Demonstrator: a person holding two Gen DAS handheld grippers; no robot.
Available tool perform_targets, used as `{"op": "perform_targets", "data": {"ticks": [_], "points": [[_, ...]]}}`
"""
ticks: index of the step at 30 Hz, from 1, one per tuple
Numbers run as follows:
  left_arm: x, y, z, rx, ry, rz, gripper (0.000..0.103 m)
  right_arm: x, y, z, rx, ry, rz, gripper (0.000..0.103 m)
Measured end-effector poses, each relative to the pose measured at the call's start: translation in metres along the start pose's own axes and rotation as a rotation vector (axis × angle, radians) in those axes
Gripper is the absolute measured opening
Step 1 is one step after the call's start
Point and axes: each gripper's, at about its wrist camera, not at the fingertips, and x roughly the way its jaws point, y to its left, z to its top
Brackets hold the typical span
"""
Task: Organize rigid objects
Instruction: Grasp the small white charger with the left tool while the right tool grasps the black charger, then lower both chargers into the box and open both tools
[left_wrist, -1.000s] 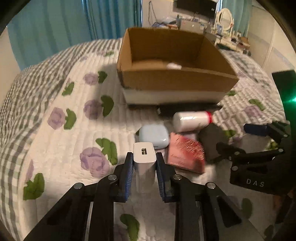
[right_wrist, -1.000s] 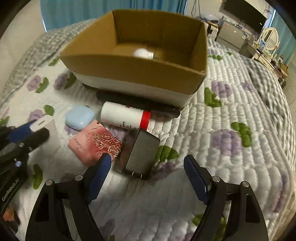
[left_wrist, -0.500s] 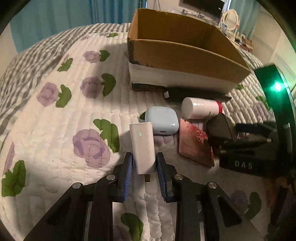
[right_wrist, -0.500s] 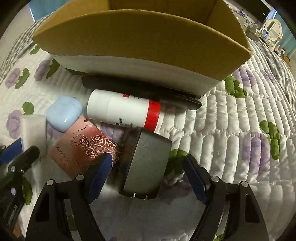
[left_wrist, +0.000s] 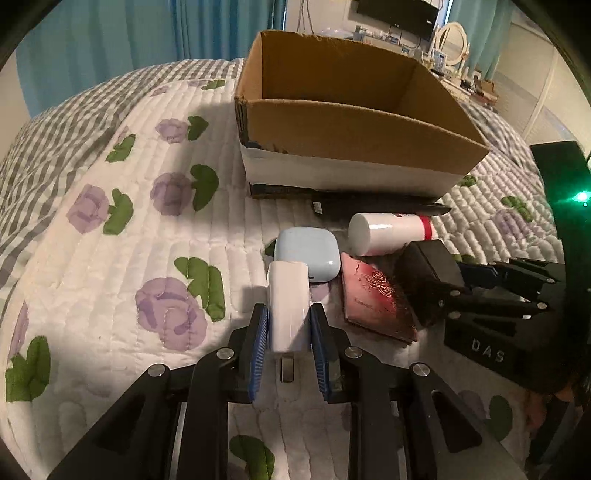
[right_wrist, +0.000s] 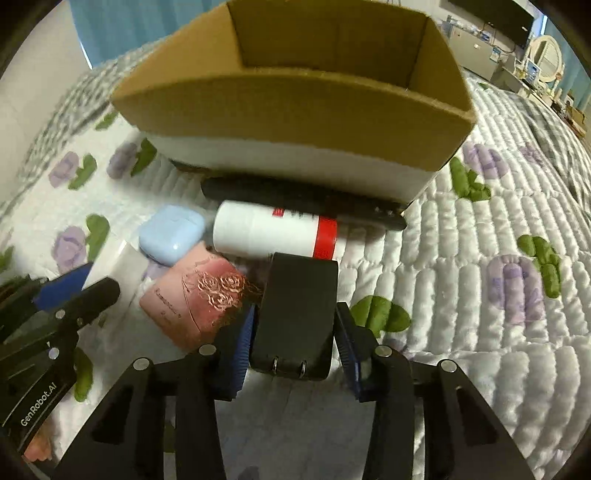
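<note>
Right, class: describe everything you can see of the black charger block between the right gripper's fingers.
The black charger block is a matte, rounded-edged rectangular plug adapter, apparently plastic. Two metal prongs stick out of its near end, toward the camera. The right gripper has its blue-padded fingers on both sides; contact looks close but is not certain. It sits on the quilt, its far end by the white bottle and its left edge against the pink card case.

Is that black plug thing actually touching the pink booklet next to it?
Cannot tell. In the right wrist view the black charger overlaps the pink booklet's edge, but the right gripper's finger hides where they would meet; the left wrist view is blurred there.
</note>
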Motion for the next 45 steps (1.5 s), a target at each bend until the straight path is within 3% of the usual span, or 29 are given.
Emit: {"op": "perform_targets", "data": {"ticks": [7, 12, 20, 28, 34, 38, 41, 45], "points": [[-0.003, 0.000, 0.000, 0.000, -0.019, 0.017, 0.023, 0.020, 0.001, 0.004, 0.016, 0.068, 0.003, 0.043], [-0.024, 0.000, 0.001, 0.001, -0.060, -0.002, 0.022, 0.000, 0.003, 0.003, 0.001, -0.041, 0.000, 0.041], [-0.069, -0.006, 0.015, 0.019, -0.146, -0.026, 0.022, -0.067, 0.015, -0.001, -0.030, -0.219, -0.012, 0.041], [-0.096, -0.025, 0.074, 0.084, -0.240, -0.044, 0.022, -0.125, 0.003, 0.032, -0.037, -0.365, -0.005, 0.041], [-0.068, -0.026, 0.138, 0.081, -0.239, -0.054, 0.022, -0.140, -0.013, 0.075, -0.034, -0.438, -0.013, 0.041], [-0.027, -0.021, 0.174, 0.066, -0.184, -0.052, 0.022, -0.135, -0.028, 0.104, -0.032, -0.451, -0.021, 0.041], [0.004, -0.020, 0.187, 0.082, -0.152, -0.013, 0.022, -0.121, -0.038, 0.121, -0.030, -0.445, -0.021, 0.041], [0.022, -0.025, 0.186, 0.120, -0.140, -0.018, 0.022, -0.100, -0.046, 0.133, -0.030, -0.426, -0.013, 0.041]]}}
